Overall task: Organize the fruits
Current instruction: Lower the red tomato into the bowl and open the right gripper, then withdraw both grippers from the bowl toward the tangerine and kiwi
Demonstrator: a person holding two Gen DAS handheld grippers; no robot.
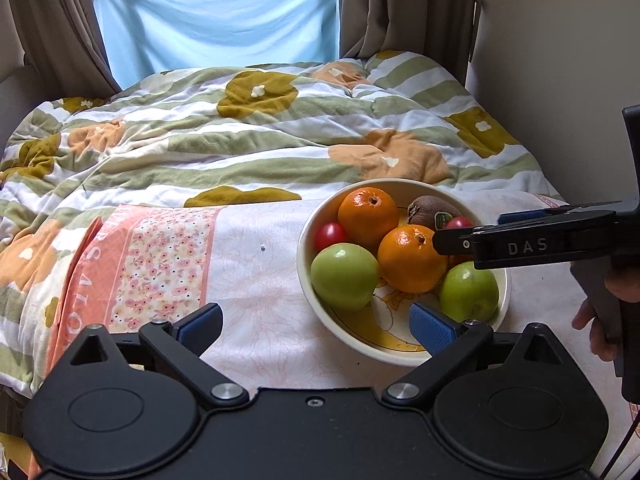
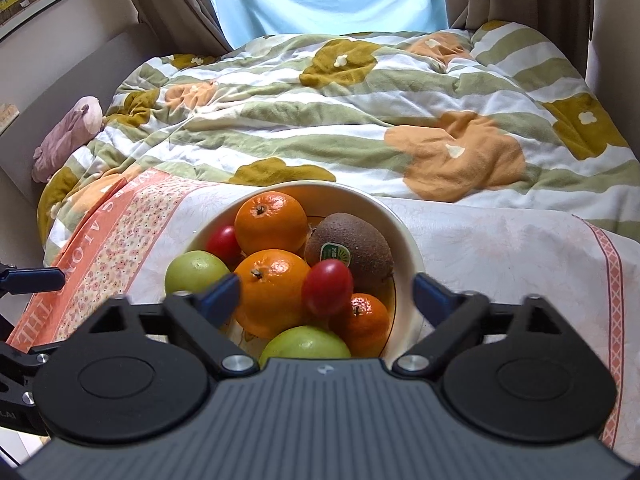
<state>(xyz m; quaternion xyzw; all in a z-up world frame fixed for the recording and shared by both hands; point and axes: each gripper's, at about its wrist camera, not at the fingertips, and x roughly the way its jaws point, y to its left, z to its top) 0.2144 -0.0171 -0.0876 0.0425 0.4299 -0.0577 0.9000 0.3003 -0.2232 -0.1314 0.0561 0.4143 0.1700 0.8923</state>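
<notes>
Together, oranges, green apples, tomatoes and a kiwi (image 2: 352, 250) fill the cream bowl (image 2: 404, 228); both claws spread.

Your bowl (image 2: 408, 240) sits on the cloth (image 2: 500, 248) spread over the near end of the bed, duvet (image 2: 320, 120) behind it. In the bowl: one orange (image 2: 270, 222) at the back, a second orange (image 2: 268, 292) in front of it, the kiwi (image 2: 352, 250) to their right. One tomato (image 2: 327, 288) lies between the front orange and the kiwi, another tomato (image 2: 222, 242) at back left. One apple (image 2: 196, 272) is at left, another apple (image 2: 306, 342) at the near rim, a small orange (image 2: 362, 322) just right of it. Your right gripper (image 2: 324, 294) hangs over the bowl's near side, fingers apart. Your left gripper (image 1: 316, 326) is left of the bowl, spread wide, right finger (image 1: 432, 326) over the rim. A plush toy (image 2: 66, 136) lies far left beside the duvet.
</notes>
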